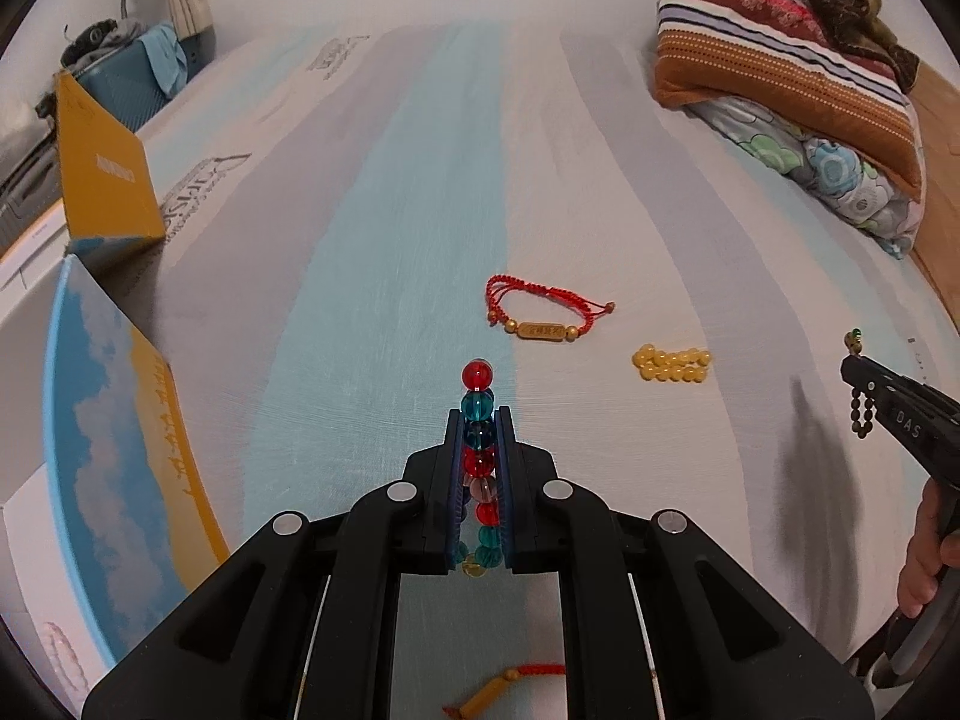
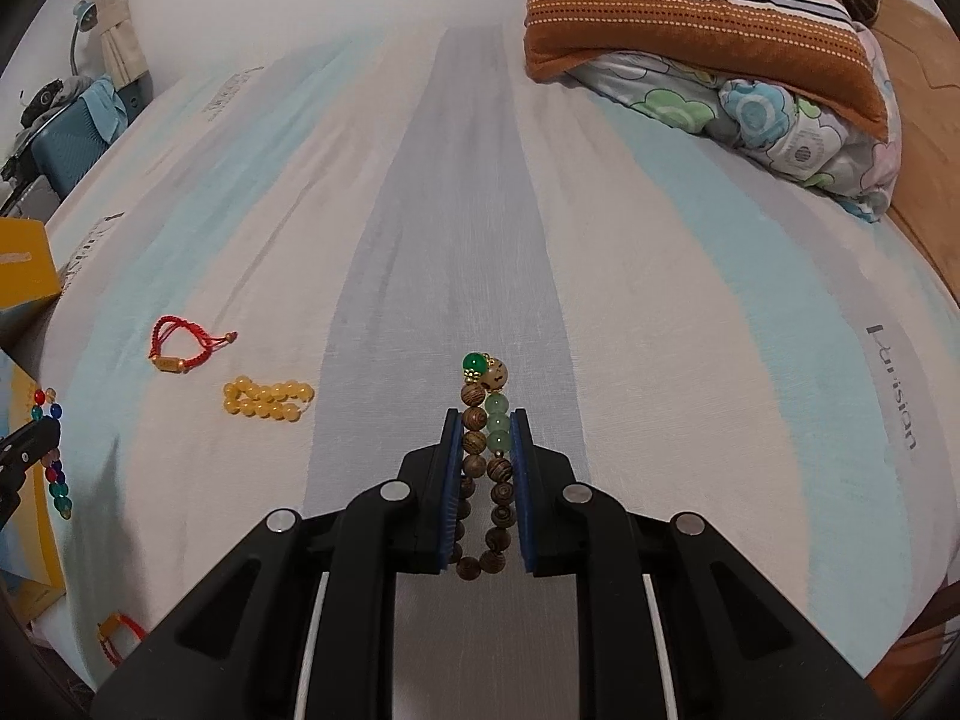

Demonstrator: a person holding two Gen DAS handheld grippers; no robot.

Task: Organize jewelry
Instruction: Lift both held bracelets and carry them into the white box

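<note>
Left tongs point(image 1: 480, 420) are clamped narrow on the glass bead bracelet point(image 1: 478, 414), and I can see its red, teal and dark blue beads stacked between my blue pads, a red bead poking out past the tips. Right tongs point(image 2: 486, 420) are pinched on the wooden bead bracelet point(image 2: 474, 444): brown grained beads on one side, pale green ones on the other, with a bright green bead and a cream bead at the top. Both bracelets are lifted clear of the bed point(image 2: 468, 210), over its striped sheet in blue, grey and cream. Down on the sheet lies the red cord bracelet point(image 1: 540, 315) with its gold bar charm, and just beside it the yellow bead bracelet point(image 1: 672, 364), doubled on itself; the two are near but apart. Another red cord piece point(image 1: 510, 684) shows under my left rig, at the near edge. On my left, an open box lid point(image 1: 120, 462) printed with sky and yellow stands tilted, and a yellow box point(image 1: 108, 174) sits beyond it. Far right, a striped pillow point(image 1: 774, 72) rests on a floral quilt point(image 1: 840, 174). A hand point(image 1: 930, 552) shows gripping the right handle.
</note>
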